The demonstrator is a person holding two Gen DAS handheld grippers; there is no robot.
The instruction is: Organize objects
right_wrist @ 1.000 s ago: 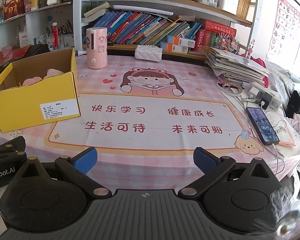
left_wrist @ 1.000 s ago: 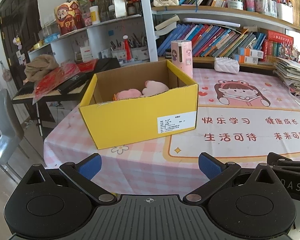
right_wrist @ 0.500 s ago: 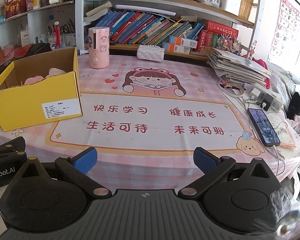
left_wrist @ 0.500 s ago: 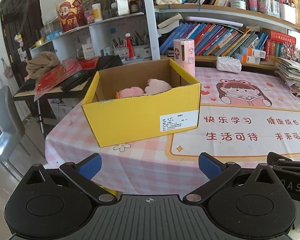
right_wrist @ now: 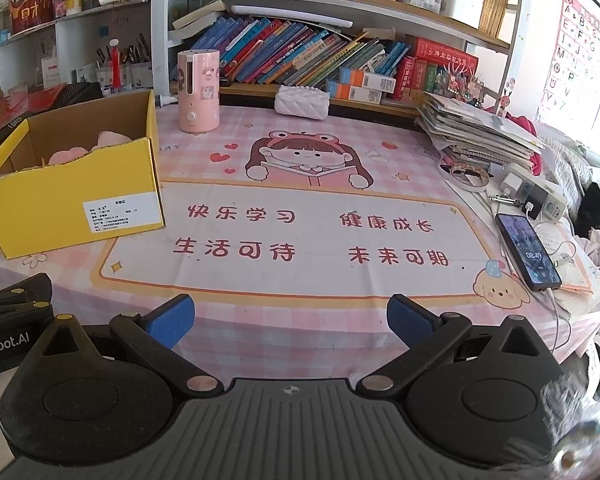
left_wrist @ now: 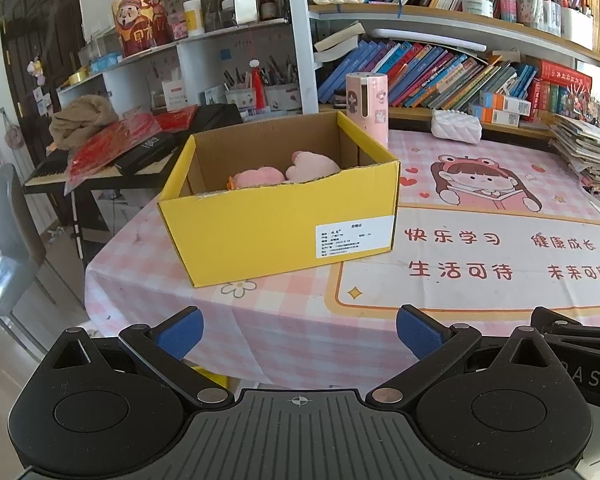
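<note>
An open yellow cardboard box (left_wrist: 276,232) stands on the pink checked tablecloth at the table's left end; it also shows in the right wrist view (right_wrist: 72,200). Pink plush toys (left_wrist: 296,168) lie inside it, partly hidden by the front wall, and show in the right wrist view (right_wrist: 88,148) too. My left gripper (left_wrist: 300,330) is open and empty, held before the table's near edge in front of the box. My right gripper (right_wrist: 290,318) is open and empty, over the near edge in front of the printed mat (right_wrist: 300,236).
A pink cylindrical appliance (right_wrist: 199,90) and a white quilted pouch (right_wrist: 302,102) stand at the back by the bookshelf. A paper stack (right_wrist: 476,132), power strip (right_wrist: 534,194) and phone (right_wrist: 528,252) crowd the right edge. A chair (left_wrist: 8,240) and keyboard (left_wrist: 100,160) are left of the table.
Both grippers have drifted slightly left and back, so the box and table appear shifted a little to the right. Both stay open and empty.
</note>
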